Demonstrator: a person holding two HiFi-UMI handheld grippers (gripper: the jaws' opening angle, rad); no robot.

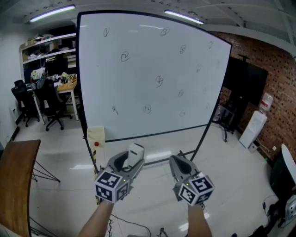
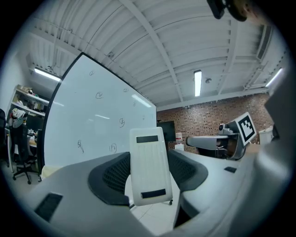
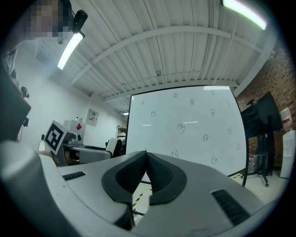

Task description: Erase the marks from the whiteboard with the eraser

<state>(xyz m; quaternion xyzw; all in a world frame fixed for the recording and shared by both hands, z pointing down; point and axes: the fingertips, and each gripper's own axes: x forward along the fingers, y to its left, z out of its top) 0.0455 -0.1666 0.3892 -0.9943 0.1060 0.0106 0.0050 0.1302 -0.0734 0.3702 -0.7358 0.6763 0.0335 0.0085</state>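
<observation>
I'm gripping the eraser (image 1: 135, 153) in my left hand-held gripper (image 1: 131, 162), right hand-held gripper (image 1: 178, 163) pinched together empty, planning to press the pad flat against the whiteboard (image 1: 148, 78) well ahead.

Bright, even light from ceiling tubes (image 1: 52, 13), faint glare on the whiteboard (image 1: 138, 92), fisheye-warped edges, perhaps slight near blur.

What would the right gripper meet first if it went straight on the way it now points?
Most likely the whiteboard; the right gripper, shut and empty, faces it with nothing visible between, though depth is unclear.
</observation>
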